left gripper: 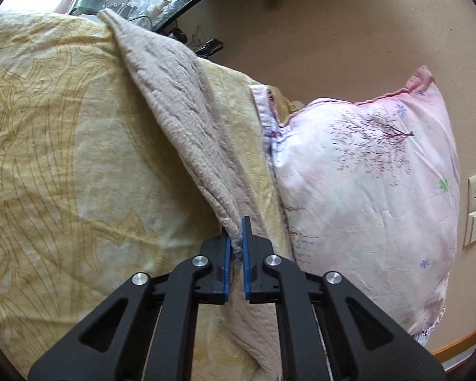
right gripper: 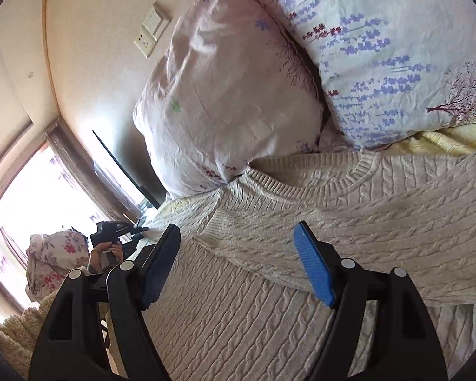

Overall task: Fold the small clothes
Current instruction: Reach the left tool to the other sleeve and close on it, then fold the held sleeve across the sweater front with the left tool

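Observation:
A cream cable-knit sweater [right gripper: 349, 203] lies on the bed, its ribbed collar toward the pillows and one sleeve folded across the body. In the left wrist view a stretch of the same sweater [left gripper: 181, 117] rises in a taut ridge from my left gripper [left gripper: 237, 238], whose blue pads are shut on its edge. My right gripper [right gripper: 238, 247] hovers over the sweater's chest with its jaws wide apart and nothing between the blue pads [right gripper: 314, 266]. In the right wrist view a hand [right gripper: 106, 254] holds the other gripper at the far left.
A yellow patterned bedsheet [left gripper: 47, 146] covers the bed. A pink pillow [right gripper: 231, 89] and a white pillow with purple flowers [right gripper: 396, 41] lean at the head. Wall switches [right gripper: 150, 28] sit above them. A bright window [right gripper: 25, 197] and a floral bundle [right gripper: 54, 260] are at left.

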Available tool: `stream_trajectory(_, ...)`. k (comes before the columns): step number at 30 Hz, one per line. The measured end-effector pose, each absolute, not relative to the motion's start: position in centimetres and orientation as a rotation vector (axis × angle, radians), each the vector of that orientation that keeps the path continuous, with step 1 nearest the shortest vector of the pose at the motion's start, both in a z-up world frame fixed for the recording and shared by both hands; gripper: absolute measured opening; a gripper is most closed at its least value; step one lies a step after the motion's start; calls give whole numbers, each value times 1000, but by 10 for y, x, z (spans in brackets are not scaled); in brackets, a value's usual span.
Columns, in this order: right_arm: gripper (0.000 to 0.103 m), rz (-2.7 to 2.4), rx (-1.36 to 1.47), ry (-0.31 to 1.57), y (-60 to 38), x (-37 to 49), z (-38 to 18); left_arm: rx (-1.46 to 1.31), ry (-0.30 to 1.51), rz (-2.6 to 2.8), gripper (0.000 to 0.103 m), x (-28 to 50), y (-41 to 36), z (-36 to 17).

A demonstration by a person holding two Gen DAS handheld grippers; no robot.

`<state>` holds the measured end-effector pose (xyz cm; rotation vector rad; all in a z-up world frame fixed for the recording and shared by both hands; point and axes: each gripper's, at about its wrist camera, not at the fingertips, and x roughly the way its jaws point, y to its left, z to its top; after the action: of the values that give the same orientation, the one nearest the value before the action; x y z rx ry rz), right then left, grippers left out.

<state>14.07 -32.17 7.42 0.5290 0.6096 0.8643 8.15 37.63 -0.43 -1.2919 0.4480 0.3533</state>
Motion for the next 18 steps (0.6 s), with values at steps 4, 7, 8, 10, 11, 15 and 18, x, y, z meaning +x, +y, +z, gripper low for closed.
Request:
stream_trajectory(4, 77, 824, 578, 561, -343, 142, 81, -1239, 382, 174, 5, 94, 331, 38)
stream_trajectory(7, 79, 797, 604, 532, -356, 143, 84, -1176, 382, 26, 5, 109, 278, 67)
stream_trajectory(8, 79, 793, 616, 527, -360, 143, 85, -1158, 385, -22, 5, 117, 258, 74)
stream_trajectory(10, 79, 781, 631, 516, -366, 144, 86, -1113, 392, -104, 5, 125, 216, 84)
stream_trajectory(11, 79, 774, 635, 514, -369, 145, 86, -1093, 409, -150, 5, 131, 193, 85)
stream_trajectory(15, 79, 751, 655, 530, -375, 151, 81, -1028, 524, -274, 6, 154, 112, 65)
stream_trajectory(18, 79, 742, 667, 543, -378, 153, 78, -995, 643, -274, 6, 166, 71, 28)
